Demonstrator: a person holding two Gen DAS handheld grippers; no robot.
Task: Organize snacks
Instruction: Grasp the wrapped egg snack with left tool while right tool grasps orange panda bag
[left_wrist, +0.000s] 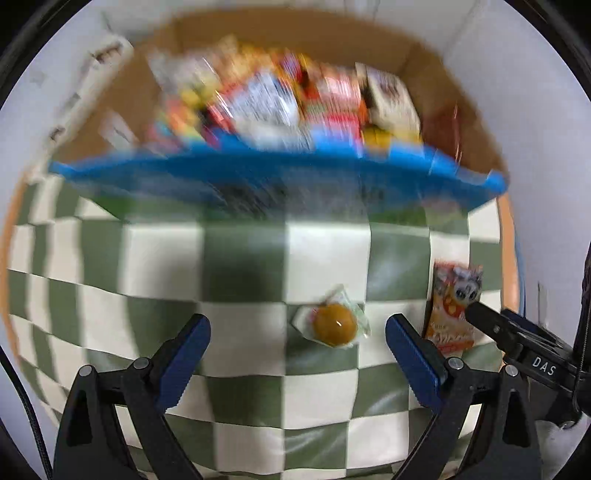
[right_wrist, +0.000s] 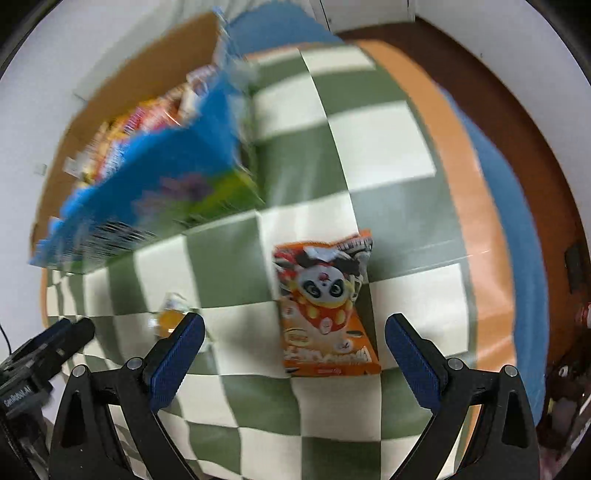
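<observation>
Snacks approach step: left gripper (left_wrist: 297, 341) wide over wrapped candy (left_wrist: 334, 325), right gripper (right_wrist: 295, 341) wide over panda packet (right_wrist: 327, 310); next, closing, then box (left_wrist: 258, 173) at 12 o'clock.

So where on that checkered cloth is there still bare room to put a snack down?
The checkered cloth is bare across its left side, between the blue box and the left claw. There is also open cloth beyond the panda packet, toward the orange edge. It is crowded inside the box and around the wrapped round snack beside the packet.
</observation>
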